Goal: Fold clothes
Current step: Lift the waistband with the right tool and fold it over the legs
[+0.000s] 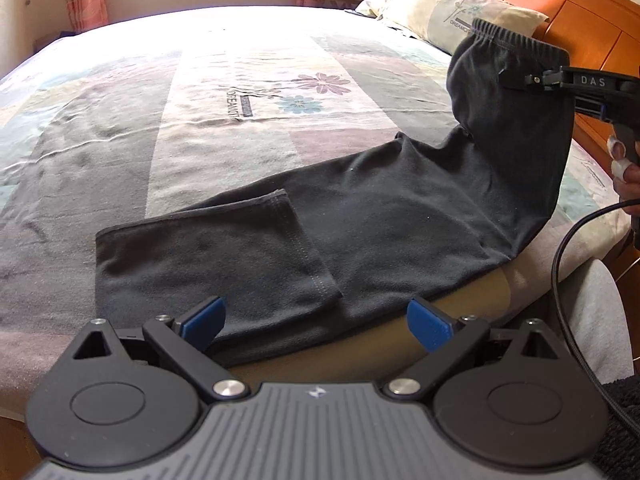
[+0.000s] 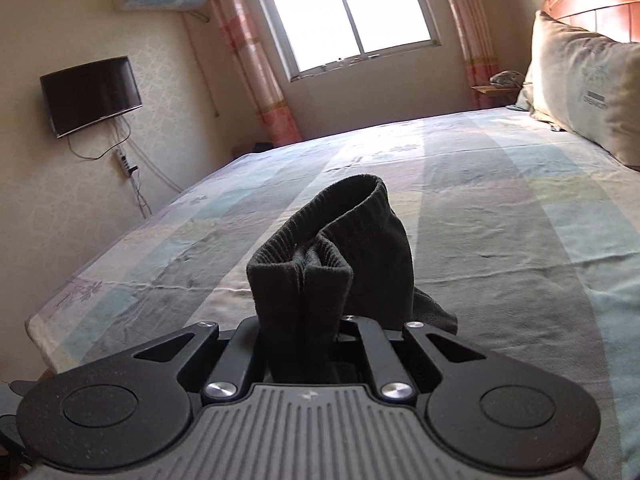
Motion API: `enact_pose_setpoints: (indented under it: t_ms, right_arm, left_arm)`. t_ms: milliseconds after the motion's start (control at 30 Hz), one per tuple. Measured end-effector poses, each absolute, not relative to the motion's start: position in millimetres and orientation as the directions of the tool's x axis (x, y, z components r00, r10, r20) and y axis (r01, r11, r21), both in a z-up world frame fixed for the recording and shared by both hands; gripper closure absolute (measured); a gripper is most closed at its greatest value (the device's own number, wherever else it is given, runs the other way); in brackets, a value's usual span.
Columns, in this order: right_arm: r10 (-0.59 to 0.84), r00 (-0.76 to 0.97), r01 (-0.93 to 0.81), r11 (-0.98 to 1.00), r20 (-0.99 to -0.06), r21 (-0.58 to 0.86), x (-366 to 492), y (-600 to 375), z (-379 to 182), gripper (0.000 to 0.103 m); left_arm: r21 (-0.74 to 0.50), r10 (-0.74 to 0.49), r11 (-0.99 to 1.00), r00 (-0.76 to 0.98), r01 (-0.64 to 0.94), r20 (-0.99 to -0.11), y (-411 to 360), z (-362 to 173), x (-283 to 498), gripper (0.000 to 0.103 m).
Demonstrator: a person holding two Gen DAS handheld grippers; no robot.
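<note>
Dark grey trousers (image 1: 360, 216) lie along the near edge of the bed, legs folded together, hems toward the left. My left gripper (image 1: 316, 322) is open, its blue pads on either side of the trousers' near edge, with no cloth pinched. At the right of the left wrist view, my right gripper (image 1: 516, 78) is shut on the waistband end and holds it lifted above the bed. In the right wrist view the ribbed waistband (image 2: 320, 248) bunches up between the closed fingers of that right gripper (image 2: 304, 336).
The bed (image 1: 200, 120) has a patchwork flower sheet, with pillows (image 1: 440, 4) and a wooden headboard (image 1: 580, 12) at the right. A hand (image 1: 624, 168) and a black cable (image 1: 560, 272) are at the right edge. A window (image 2: 348, 12), wall TV (image 2: 90, 94) and curtains lie beyond the bed.
</note>
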State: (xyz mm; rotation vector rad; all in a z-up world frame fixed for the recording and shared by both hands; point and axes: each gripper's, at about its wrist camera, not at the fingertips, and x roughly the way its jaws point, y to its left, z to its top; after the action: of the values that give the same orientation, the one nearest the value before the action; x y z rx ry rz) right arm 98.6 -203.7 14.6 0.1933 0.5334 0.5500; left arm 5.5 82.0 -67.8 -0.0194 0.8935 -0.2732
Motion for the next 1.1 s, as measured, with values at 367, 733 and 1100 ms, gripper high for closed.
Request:
enact_pose_setpoints:
  t_ms: [367, 733, 1100]
  right_arm:
    - [0.653, 0.592, -0.632, 0.74, -0.472, 0.231, 92.9, -111.6, 24.4, 0.094]
    - [0.694, 0.509, -0.751, 0.647, -0.509, 0.131, 84.1, -33.2, 22.2, 0.094]
    - [0.72, 0.465, -0.83, 0.557, -0.516, 0.029, 55.8, 27.8, 17.5, 0.094]
  left_arm:
    - [-0.126, -0.213, 0.975, 0.595, 0.185, -0.775, 115.1, -73.2, -8.3, 0.006]
    - [-0.121, -0.156, 0.988, 0.598, 0.098, -0.786, 150.7, -79.9, -25.7, 0.006]
    - [-0.127, -0.122, 0.991, 0.586, 0.032, -0.801, 171.0, -86.4, -38.8, 0.006]
